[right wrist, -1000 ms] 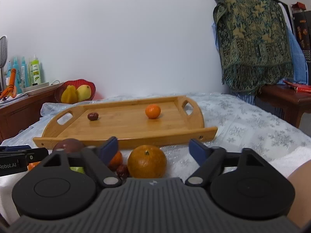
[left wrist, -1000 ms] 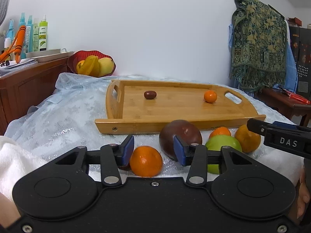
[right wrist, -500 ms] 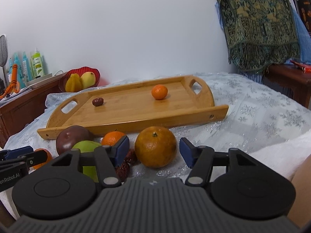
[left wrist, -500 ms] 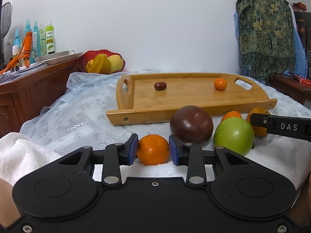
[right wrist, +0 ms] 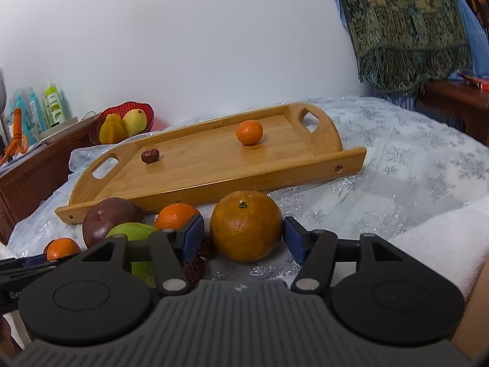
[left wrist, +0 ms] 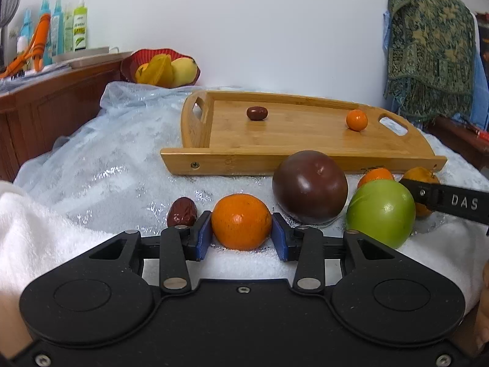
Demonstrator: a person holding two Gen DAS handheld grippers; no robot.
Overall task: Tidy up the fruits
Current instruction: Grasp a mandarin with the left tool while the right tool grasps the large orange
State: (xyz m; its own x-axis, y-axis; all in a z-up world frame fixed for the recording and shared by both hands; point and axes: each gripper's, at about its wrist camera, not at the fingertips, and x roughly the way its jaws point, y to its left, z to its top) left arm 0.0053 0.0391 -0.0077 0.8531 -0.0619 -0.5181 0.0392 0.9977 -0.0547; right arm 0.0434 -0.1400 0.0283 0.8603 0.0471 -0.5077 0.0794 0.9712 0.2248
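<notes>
Left claw (left wrist: pixel 241 238): jaws opening, small orange (left wrist: pixel 241 221) between pads, on tabletop before tray (left wrist: pixel 305 163); may roll free. Right claw (right wrist: pixel 244 238): narrow gap around large orange (right wrist: pixel 246 225); risk nudging neighbouring fruit.

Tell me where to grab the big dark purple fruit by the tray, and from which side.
Grip the dark purple fruit across its widest middle, coming down from the near left. It is round and glossy, so off-centre pads would probably slip; the tray wall stands behind it and the green fruit crowds its right.
</notes>
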